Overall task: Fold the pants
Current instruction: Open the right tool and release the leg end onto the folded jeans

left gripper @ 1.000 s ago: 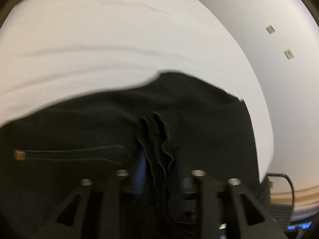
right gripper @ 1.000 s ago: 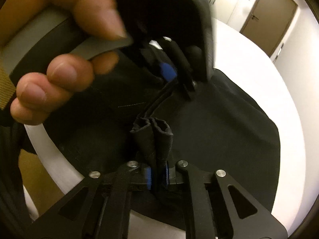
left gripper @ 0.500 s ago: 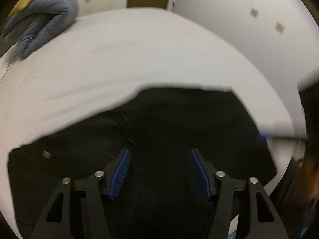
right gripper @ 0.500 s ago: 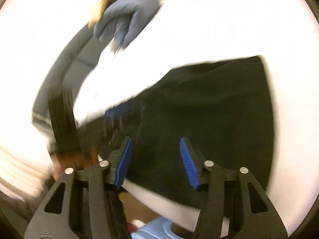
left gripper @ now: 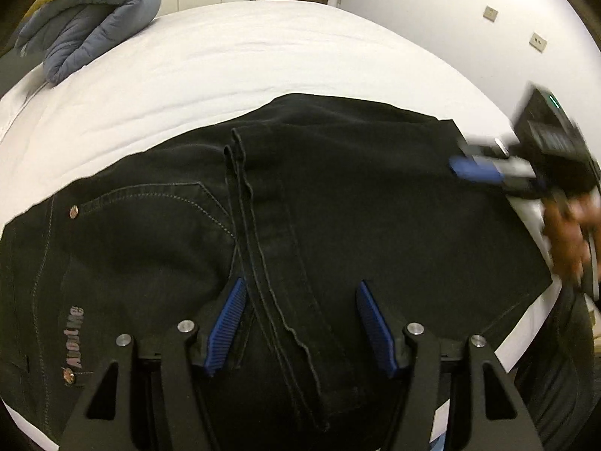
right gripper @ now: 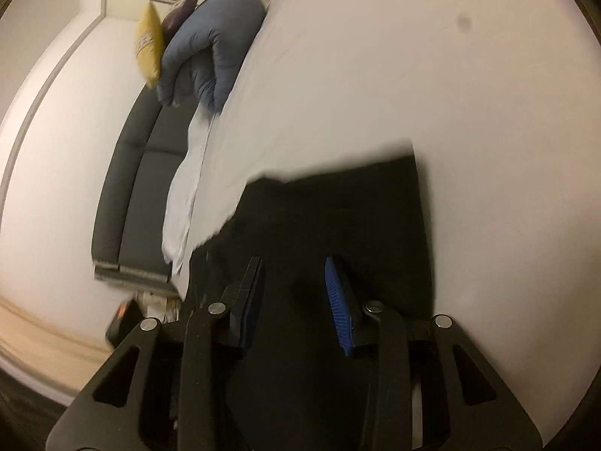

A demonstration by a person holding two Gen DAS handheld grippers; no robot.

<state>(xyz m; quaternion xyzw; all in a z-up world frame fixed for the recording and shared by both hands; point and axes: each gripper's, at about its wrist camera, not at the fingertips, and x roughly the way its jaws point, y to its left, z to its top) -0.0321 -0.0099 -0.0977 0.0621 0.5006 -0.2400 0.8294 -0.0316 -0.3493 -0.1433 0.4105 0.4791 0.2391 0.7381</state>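
Black pants (left gripper: pixel 338 203) lie folded on a white bed (left gripper: pixel 233 60) as the left claw (left gripper: pixel 300 323) and right claw (right gripper: pixel 296 297) hang above them, both spread and gripping nothing, near a blue duvet (left gripper: pixel 90 18).

bed (left gripper: pixel 263 56): white sheet | on it: black pants (left gripper: pixel 375 206), folded; blue duvet (left gripper: pixel 94 18)

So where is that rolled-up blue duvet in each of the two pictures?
Left wrist view: the blue duvet lies at the top left, on the far end of the white bed.
Right wrist view: the duvet is upper left, beside a yellow cushion.
Shared landmark: the black pants on the bed.
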